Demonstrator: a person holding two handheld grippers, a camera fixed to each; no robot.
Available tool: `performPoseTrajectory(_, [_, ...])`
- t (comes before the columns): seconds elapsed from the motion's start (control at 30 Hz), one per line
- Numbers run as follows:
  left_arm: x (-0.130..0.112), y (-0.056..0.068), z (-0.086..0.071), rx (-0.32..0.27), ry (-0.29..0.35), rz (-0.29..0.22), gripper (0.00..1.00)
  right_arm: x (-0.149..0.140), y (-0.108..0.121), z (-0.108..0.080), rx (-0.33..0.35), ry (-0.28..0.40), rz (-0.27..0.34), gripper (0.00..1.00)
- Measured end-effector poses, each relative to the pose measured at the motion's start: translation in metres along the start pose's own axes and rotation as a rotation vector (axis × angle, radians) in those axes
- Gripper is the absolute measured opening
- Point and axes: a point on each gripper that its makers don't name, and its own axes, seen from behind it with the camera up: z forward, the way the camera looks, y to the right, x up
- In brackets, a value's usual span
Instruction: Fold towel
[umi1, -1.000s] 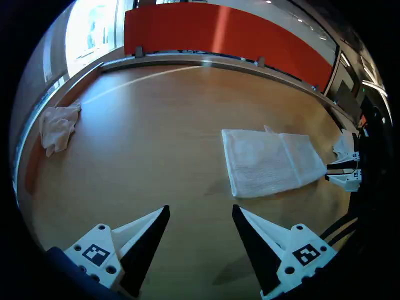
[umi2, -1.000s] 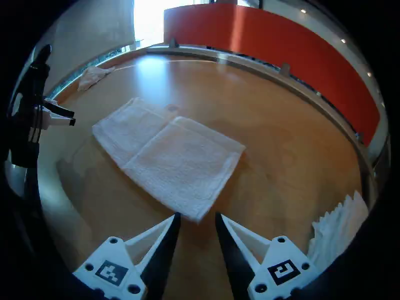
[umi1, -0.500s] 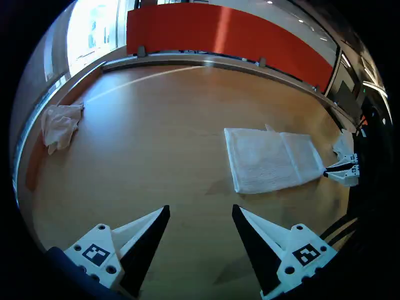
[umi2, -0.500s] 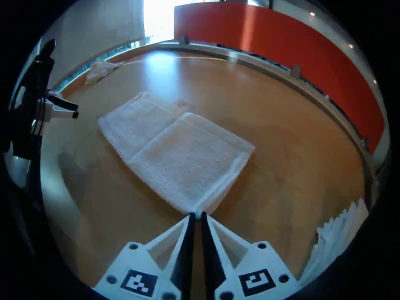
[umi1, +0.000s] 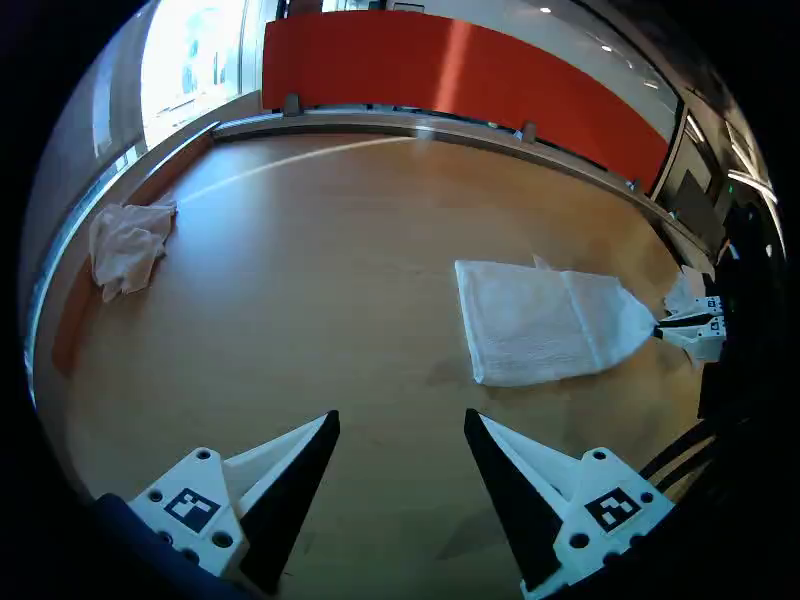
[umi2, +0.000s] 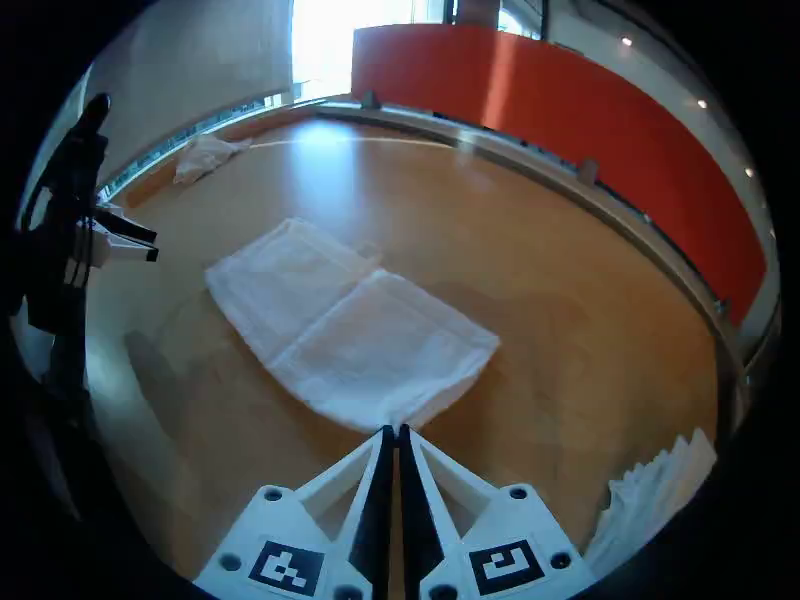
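A white towel (umi2: 345, 330), partly folded, lies on the wooden table (umi2: 560, 330). My right gripper (umi2: 392, 432) is shut on the towel's near corner and lifts that corner a little off the wood. In the left gripper view the same towel (umi1: 545, 320) lies to the right, with its far corner pulled up to a point in the right gripper (umi1: 662, 326). My left gripper (umi1: 400, 425) stands open over bare wood, well to the left of the towel, with nothing between its fingers. In the right gripper view the left gripper (umi2: 135, 235) shows at the far left edge.
A crumpled white cloth (umi1: 125, 245) lies at the table's far left edge, also seen as a cloth (umi2: 205, 155) far back. A stack of folded white towels (umi2: 655, 490) sits at the right. An orange panel (umi1: 460, 70) stands behind the table's raised rim.
My right gripper went from open around the towel's corner to shut on it, then raised the corner so the towel's edge draws to a point. My left gripper stayed open in place.
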Motion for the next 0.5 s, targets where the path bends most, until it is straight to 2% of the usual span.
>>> performPoseTrajectory(0.2, [0.002,-0.004,-0.008,0.002,0.017,-0.022,0.92,0.038,-0.007,-0.008,0.007,0.052,-0.021,0.04])
performPoseTrajectory(0.5, [0.006,-0.009,-0.022,0.002,0.041,-0.063,0.92,0.101,-0.022,-0.015,0.020,0.110,-0.123,0.04])
